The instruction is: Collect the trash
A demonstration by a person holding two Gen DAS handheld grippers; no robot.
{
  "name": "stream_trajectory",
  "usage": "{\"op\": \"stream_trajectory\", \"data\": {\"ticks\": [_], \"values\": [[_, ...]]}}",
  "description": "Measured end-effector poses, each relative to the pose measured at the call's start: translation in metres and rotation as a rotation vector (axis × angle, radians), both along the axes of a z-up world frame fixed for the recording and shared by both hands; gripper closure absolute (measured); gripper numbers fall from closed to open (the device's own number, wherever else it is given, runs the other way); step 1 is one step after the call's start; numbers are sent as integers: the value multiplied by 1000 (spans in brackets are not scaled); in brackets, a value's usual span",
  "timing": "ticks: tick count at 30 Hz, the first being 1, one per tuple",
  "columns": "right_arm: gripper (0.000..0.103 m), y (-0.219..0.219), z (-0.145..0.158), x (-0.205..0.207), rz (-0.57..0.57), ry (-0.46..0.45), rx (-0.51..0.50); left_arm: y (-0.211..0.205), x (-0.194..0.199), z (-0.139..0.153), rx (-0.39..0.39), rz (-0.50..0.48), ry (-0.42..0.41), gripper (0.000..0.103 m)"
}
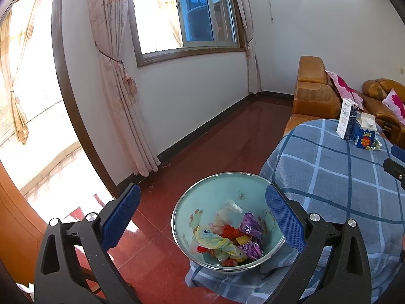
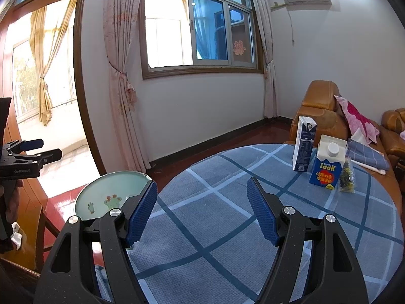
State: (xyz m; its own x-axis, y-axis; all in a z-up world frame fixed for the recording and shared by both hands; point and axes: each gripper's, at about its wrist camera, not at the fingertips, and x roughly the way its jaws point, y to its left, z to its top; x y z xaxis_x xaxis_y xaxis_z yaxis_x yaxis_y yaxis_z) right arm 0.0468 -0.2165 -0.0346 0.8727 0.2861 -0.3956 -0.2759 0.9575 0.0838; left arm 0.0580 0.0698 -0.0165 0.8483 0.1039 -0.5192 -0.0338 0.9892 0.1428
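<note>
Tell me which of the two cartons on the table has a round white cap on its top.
The shorter blue carton with the yellow word LOOK has the cap. The taller white and dark blue carton beside it has a flat top without any cap.

Left wrist view: tilted down, close over bowl (image 1: 225,225) at table (image 1: 341,177) edge. Right wrist view: looks across table toward window (image 2: 200,27) at 12 o'clock. Shared: bowl, cartons (image 2: 326,162), window.

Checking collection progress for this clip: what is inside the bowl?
The bowl holds crumpled wrappers: a purple one, a yellow-and-white one, red pieces and a whitish scrap. Whatever lies beneath the pile is covered.
</note>
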Motion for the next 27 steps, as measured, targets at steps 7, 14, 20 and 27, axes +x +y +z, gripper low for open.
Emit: {"op": "stream_trajectory", "data": {"ticks": [7, 14, 20, 27], "values": [[27, 0, 0, -2, -10, -11, 2, -1, 0, 1, 4, 0, -4, 6], [27, 1, 2, -4, -12, -20, 0, -5, -4, 2, 18, -15, -19, 6], [27, 1, 4, -6, -12, -31, -3, -9, -3, 2, 42, -25, -17, 6], [27, 1, 4, -6, -15, -27, -3, -9, -2, -1, 62, -19, -11, 6]]}}
